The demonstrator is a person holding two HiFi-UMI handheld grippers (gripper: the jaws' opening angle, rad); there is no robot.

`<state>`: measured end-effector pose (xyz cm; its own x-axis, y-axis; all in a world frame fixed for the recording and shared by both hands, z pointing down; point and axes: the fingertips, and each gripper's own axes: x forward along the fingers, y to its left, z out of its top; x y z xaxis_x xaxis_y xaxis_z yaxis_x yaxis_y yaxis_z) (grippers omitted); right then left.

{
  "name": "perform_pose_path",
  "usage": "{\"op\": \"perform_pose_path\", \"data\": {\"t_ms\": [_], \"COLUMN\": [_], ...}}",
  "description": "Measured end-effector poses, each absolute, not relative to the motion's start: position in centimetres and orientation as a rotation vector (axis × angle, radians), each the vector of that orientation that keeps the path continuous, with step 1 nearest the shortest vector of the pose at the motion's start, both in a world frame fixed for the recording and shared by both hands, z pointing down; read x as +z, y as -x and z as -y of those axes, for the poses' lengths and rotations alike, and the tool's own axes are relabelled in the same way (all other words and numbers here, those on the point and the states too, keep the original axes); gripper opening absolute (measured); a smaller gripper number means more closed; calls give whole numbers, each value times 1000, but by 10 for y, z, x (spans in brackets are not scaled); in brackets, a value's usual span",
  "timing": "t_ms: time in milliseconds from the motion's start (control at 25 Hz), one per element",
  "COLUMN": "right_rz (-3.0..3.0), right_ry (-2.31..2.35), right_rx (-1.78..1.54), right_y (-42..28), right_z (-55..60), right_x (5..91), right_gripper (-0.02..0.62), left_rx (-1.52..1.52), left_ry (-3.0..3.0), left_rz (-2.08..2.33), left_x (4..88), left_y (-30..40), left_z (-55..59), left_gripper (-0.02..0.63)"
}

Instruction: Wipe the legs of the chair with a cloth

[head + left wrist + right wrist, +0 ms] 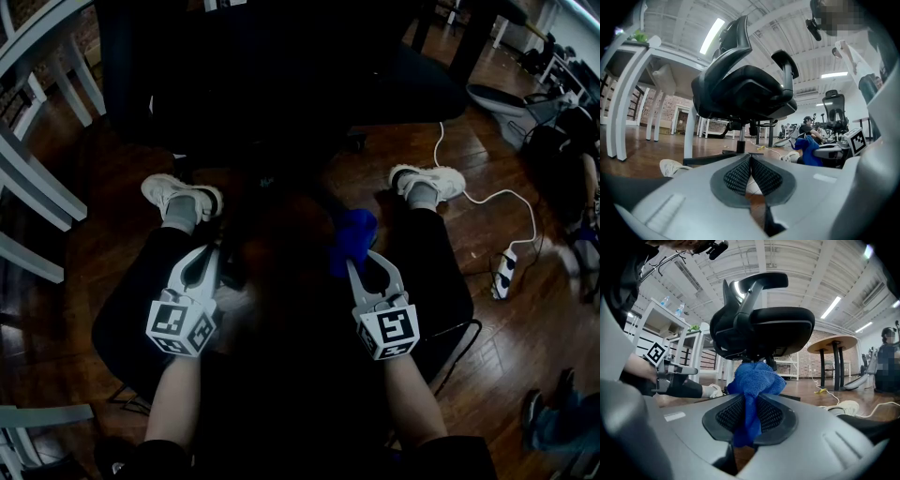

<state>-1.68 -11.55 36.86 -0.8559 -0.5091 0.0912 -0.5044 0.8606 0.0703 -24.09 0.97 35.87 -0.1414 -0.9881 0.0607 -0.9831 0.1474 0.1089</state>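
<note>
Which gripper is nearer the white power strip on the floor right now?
Right. In the head view the right gripper, shut on the blue cloth, is left of the power strip; the left gripper, shut and empty, lies much farther left.

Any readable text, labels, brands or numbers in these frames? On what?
No readable text.
Left hand-held gripper, right hand-held gripper: black-and-white square marker patterns only, no letters.
Bottles in the right gripper view: labels too small to read.

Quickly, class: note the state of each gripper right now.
Left gripper: shut, nothing between its jaws.
Right gripper: shut on the blue cloth.
</note>
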Motion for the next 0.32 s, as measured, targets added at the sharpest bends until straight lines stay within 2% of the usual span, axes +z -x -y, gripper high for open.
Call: {"op": "perform_pose_path", "data": {"t_ms": [320], "right_rz": [2925], "right_ry": [-757], "right_rx": [-72], "right_y": [17], "right_z": [110], "right_x": [370], "right_gripper": [83], "left_rx": [-64], "left_ry": [-1973], "left_rz": [2275], "left_x": [363], "left_y": [238], "left_z": [-8], "left_gripper": [5]}}
